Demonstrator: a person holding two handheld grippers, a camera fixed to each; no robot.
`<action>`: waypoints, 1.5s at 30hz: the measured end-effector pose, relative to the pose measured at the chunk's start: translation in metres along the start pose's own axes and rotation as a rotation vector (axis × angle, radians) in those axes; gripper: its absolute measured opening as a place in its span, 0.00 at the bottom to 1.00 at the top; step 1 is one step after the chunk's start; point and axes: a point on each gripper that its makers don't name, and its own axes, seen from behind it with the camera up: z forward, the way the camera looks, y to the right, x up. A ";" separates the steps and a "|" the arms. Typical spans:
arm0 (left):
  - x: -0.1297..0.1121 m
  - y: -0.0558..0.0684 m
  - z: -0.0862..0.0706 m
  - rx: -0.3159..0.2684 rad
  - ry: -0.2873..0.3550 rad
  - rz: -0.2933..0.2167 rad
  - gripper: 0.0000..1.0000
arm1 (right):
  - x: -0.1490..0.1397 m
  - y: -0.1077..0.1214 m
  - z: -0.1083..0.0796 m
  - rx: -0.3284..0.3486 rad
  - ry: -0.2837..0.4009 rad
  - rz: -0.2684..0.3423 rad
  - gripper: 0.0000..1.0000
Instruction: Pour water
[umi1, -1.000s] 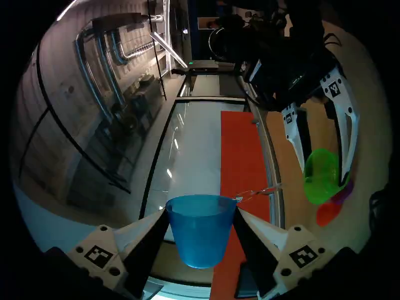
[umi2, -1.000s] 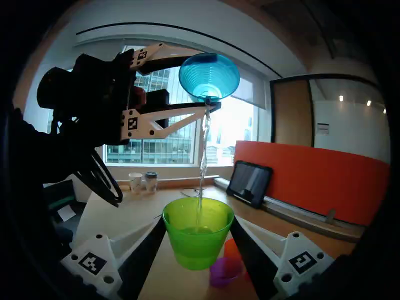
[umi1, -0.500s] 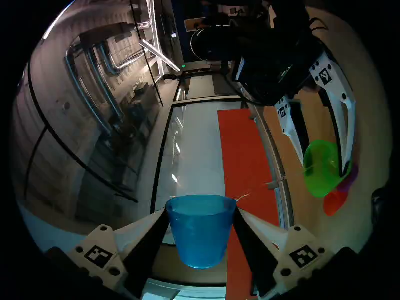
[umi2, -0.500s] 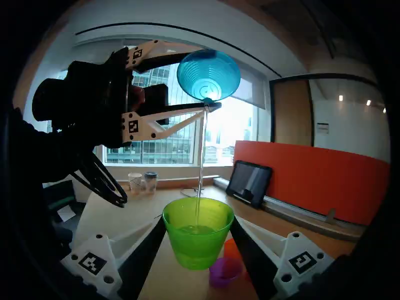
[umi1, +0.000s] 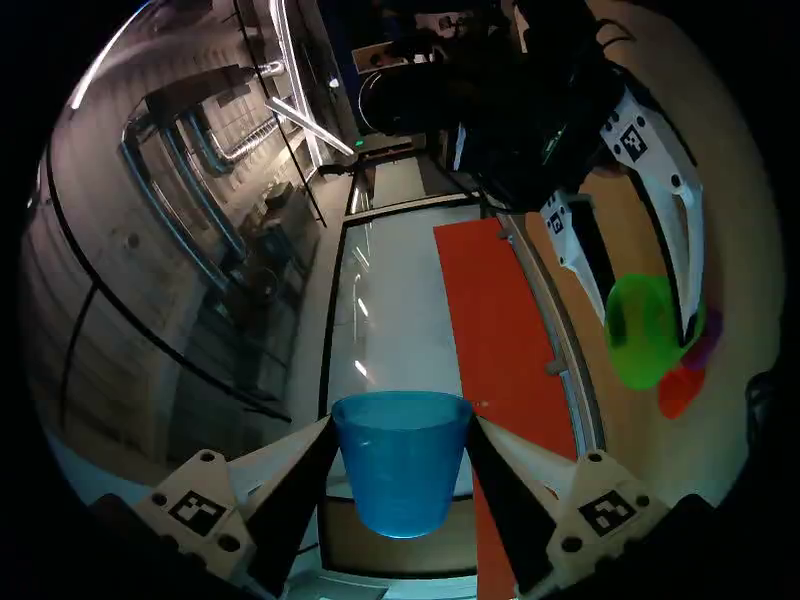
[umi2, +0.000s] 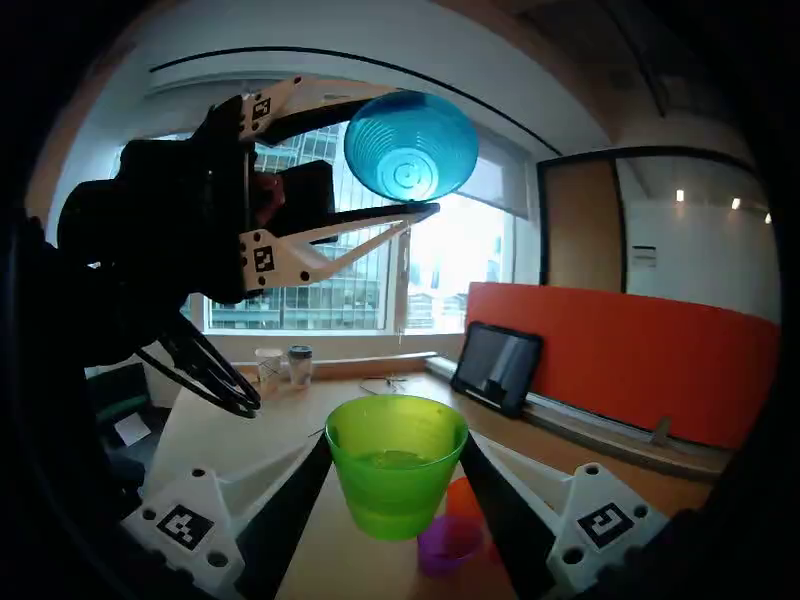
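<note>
- Left gripper view: the left hand-held gripper (umi1: 402, 432) pinches the blue cup (umi1: 402, 465) between both fingers, one on each side wall. The room looks rolled sideways here, so this cup is tipped well over. Off to the right, well apart, the right hand-held gripper (umi1: 640, 300) clamps the green cup (umi1: 643, 332), its mouth turned toward the blue cup. An orange partition (umi1: 497, 330) runs between the two. A small purple cup (umi1: 707, 338) and an orange cup (umi1: 680, 392) sit just past the green one.
- Right gripper view: the right hand-held gripper (umi2: 396, 445) pinches the green cup (umi2: 396, 475), upright and holding some water (umi2: 392, 460). The blue cup (umi2: 411, 146) hangs straight above it on its side, base toward the camera, gripped by the left hand-held gripper (umi2: 412, 155). I see no stream between them, so the pour looks about done.
- Judgement: rolling the blue cup upright comes next, and the vertical line-up matters for any last drips. Nothing stands between the cups.
- Around: a tablet (umi2: 497, 365) leans by the partition, and two paper cups (umi2: 285, 364) stand at the window end of the surface (umi2: 240, 430).
</note>
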 end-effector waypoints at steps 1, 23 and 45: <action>0.000 0.000 0.000 0.000 0.001 -0.001 0.86 | 0.000 0.000 0.000 0.000 0.001 0.000 0.91; -0.020 0.001 0.004 -0.011 -0.032 -0.337 0.86 | 0.004 0.006 -0.004 -0.016 0.017 0.009 0.91; -0.055 0.009 0.002 -0.029 -0.117 -0.822 0.86 | 0.008 0.010 -0.004 -0.025 0.033 0.013 0.91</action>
